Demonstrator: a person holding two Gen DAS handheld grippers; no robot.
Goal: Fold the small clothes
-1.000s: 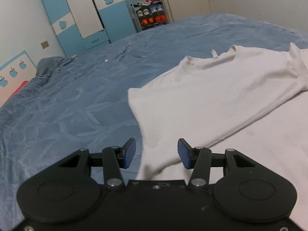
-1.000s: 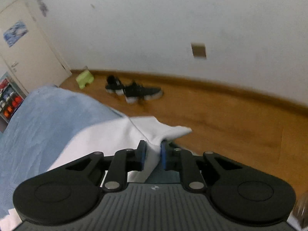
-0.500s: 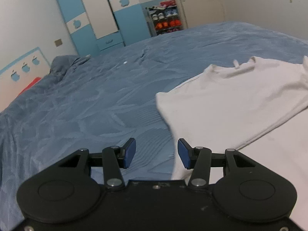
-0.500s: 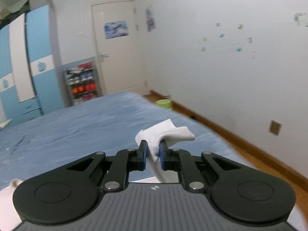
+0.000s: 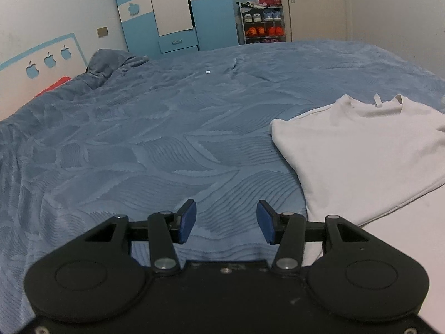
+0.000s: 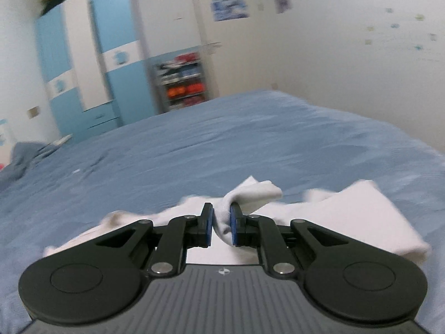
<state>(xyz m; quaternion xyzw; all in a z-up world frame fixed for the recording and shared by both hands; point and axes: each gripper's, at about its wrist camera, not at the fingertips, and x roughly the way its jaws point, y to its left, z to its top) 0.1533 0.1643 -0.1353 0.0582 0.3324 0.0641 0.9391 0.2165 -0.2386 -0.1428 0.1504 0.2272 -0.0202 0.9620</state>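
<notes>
Left tongs (image 5: pixel 226 220): we have them spread wide, nothing between the blue pads (image 5: pixel 187 220), hovering over bare blue textured bedspread (image 5: pixel 155 150). The white cotton T-shirt (image 5: pixel 361 153) lies flat on the bed to the right of these tongs, collar end pointing away toward the far side of the room, one layer folded over another at the near right edge. The tongs are not touching it.

Right tongs (image 6: pixel 222 226): we have them clamped tight on a bunched fold of the same white cloth (image 6: pixel 244 197), which pokes up between the pads. The rest of the shirt spreads out to both sides just under the tongs, on the bedspread (image 6: pixel 250 139). This view is motion-blurred, so we can't tell which part of the shirt is pinched.

Background: blue-and-white wardrobe (image 5: pixel 178 8), shoe rack (image 5: pixel 261 22) beside a white door (image 5: pixel 314 2).
</notes>
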